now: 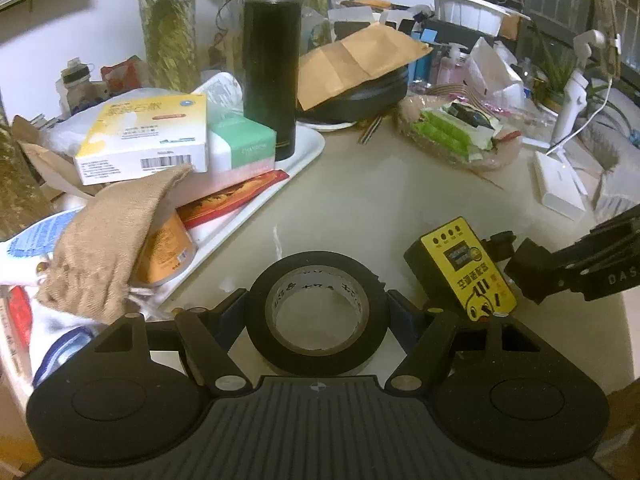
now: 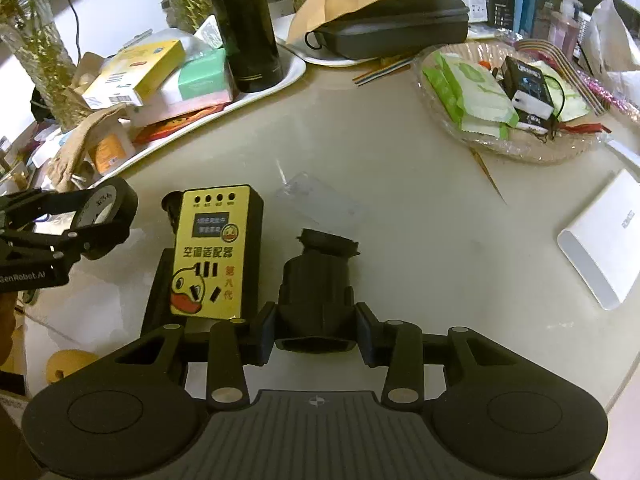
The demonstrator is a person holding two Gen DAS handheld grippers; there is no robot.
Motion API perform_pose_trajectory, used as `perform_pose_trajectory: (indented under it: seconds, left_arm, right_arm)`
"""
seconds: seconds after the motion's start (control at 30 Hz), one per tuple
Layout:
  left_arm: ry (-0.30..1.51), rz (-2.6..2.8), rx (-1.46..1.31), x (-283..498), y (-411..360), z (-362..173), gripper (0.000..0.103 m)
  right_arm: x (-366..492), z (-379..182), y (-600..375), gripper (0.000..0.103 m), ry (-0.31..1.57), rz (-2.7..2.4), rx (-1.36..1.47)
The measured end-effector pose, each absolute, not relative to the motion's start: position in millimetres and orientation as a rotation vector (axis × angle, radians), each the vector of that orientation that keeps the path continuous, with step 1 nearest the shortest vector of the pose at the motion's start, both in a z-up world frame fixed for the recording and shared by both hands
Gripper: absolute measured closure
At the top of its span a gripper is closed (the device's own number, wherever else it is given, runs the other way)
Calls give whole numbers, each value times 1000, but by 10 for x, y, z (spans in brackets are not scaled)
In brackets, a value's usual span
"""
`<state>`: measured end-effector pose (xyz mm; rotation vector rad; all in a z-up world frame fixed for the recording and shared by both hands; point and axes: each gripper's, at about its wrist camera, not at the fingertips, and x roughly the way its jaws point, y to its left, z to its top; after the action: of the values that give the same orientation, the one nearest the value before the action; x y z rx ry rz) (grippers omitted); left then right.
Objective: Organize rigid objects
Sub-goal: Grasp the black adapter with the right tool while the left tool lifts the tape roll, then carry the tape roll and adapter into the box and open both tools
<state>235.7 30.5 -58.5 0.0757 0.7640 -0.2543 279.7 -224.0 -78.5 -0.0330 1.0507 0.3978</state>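
Below centre in the left wrist view, a black tape roll (image 1: 318,312) is clamped between the left gripper (image 1: 318,314) jaws, above the counter (image 1: 360,200). Low centre in the right wrist view, a black adapter (image 2: 318,280) is gripped by the right gripper (image 2: 316,330) jaws, beside a yellow-faced box (image 2: 212,252).

Black tape roll (image 1: 318,312) with a pale printed core, bright yellow adapter (image 2: 212,254) with an orange-beaked duck cartoon, matte black plug (image 2: 318,280), cream tabletop (image 2: 400,208), white tray (image 1: 308,152)
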Motion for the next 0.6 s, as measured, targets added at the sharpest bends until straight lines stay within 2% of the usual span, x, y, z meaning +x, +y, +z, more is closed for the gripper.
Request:
perform_pose_trajectory:
  seconds: [0.6]
  left_arm:
    - [730, -265, 56, 1821, 118, -151, 31]
  right_arm:
    - [2300, -330, -2410, 60, 942, 378, 29]
